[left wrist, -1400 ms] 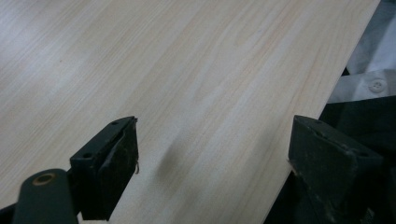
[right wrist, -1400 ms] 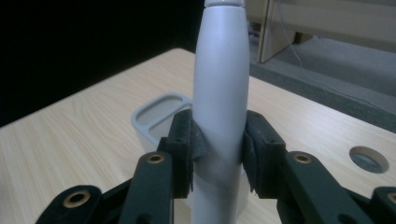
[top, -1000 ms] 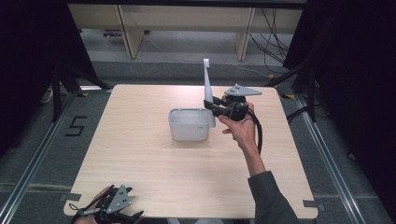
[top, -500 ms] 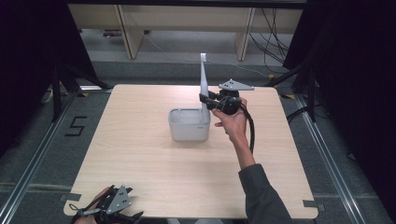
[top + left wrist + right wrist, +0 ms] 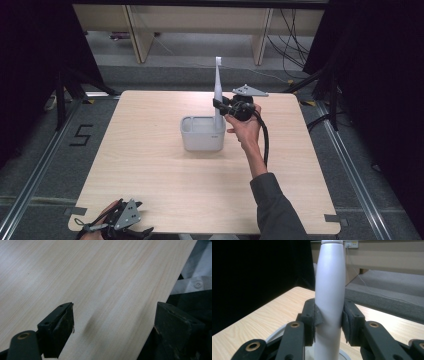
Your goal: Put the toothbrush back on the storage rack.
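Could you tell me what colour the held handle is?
White, clearest in the right gripper view.

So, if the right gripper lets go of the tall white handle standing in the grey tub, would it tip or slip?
The tall white handle is likely stiff: it stands straight though the right gripper clamps only its lower part. Its smooth, rounded surface could slip in the pads. Released, it would probably lean against the rim of the grey tub, since most of it rises above.

Right claw (image 5: 220, 106) clamped, arm outstretched; left claw (image 5: 113, 322) gapes wide
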A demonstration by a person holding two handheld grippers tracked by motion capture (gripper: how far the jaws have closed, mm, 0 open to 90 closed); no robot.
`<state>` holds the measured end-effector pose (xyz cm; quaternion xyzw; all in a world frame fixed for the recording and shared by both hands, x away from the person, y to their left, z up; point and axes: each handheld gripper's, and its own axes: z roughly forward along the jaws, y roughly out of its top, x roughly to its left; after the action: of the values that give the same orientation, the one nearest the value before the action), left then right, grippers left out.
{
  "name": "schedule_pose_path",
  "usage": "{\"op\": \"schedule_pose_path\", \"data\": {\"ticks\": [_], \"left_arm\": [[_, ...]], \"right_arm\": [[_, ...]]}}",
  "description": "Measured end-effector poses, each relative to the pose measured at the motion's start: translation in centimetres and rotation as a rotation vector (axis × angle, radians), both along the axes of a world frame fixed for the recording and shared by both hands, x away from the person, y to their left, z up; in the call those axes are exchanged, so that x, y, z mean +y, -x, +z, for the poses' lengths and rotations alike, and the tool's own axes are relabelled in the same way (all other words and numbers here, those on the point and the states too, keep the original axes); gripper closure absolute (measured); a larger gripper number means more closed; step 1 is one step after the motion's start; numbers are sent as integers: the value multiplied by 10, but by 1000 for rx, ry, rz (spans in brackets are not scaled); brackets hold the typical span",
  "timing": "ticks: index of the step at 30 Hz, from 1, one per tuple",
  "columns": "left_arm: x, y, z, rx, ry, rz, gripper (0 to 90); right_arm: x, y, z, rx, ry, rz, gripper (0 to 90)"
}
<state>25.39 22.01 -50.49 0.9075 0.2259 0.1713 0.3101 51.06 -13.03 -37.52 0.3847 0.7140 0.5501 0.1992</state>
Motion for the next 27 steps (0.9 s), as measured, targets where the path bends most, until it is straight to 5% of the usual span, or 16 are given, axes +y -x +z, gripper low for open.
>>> {"op": "schedule_pose_path", "data": {"ticks": [14, 27], "left_arm": [[1, -1, 1, -4, -21, -7, 158], [0, -1, 0, -3, -7, 6, 158]], "right_arm": [[2, -7, -14, 22, -17, -26, 662], [2, -10, -27, 15, 21, -37, 662]]}}
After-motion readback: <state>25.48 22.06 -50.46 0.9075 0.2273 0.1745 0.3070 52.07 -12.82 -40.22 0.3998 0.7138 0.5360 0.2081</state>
